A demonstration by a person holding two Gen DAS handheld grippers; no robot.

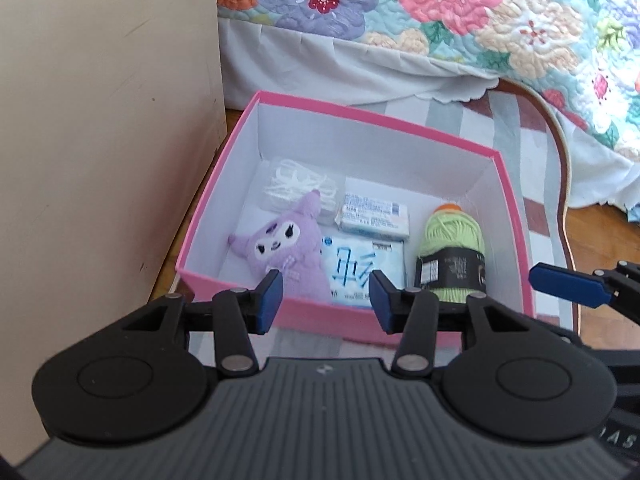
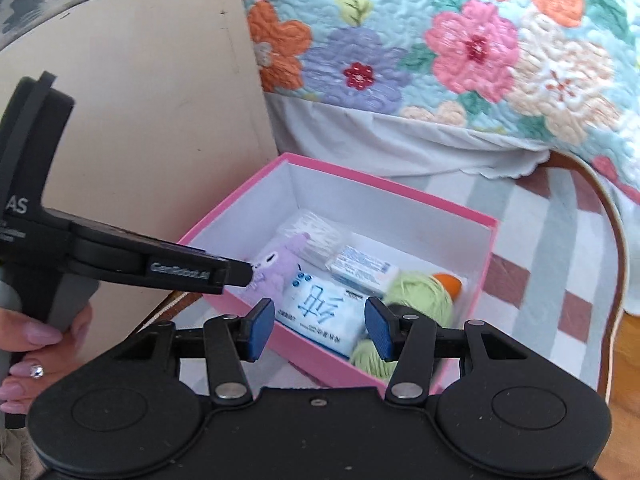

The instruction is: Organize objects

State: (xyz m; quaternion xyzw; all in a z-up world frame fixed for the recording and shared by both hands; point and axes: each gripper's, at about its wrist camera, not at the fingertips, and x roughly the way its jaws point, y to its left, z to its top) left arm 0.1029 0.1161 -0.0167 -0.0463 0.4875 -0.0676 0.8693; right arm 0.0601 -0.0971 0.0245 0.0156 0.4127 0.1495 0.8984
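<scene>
A pink box (image 1: 360,118) with white inside walls stands open on a rug. In it lie a purple plush toy (image 1: 280,248), a blue-and-white tissue pack (image 1: 356,268), a small white carton (image 1: 374,216), a clear packet of white bits (image 1: 296,186) and a green yarn ball (image 1: 452,248). My left gripper (image 1: 326,300) hovers over the box's near wall, open, nothing between its blue pads. My right gripper (image 2: 320,328) is also open and empty, above the tissue pack (image 2: 320,308) and yarn (image 2: 420,296). One of its blue fingers (image 1: 568,284) shows at the right of the left wrist view.
A beige cabinet side (image 1: 100,120) rises close on the box's left. A bed with a floral quilt (image 1: 440,12) lies behind it. The striped rug (image 1: 520,140) runs right to wooden floor (image 1: 600,240). A person's hand (image 2: 28,340) holds the left gripper's handle.
</scene>
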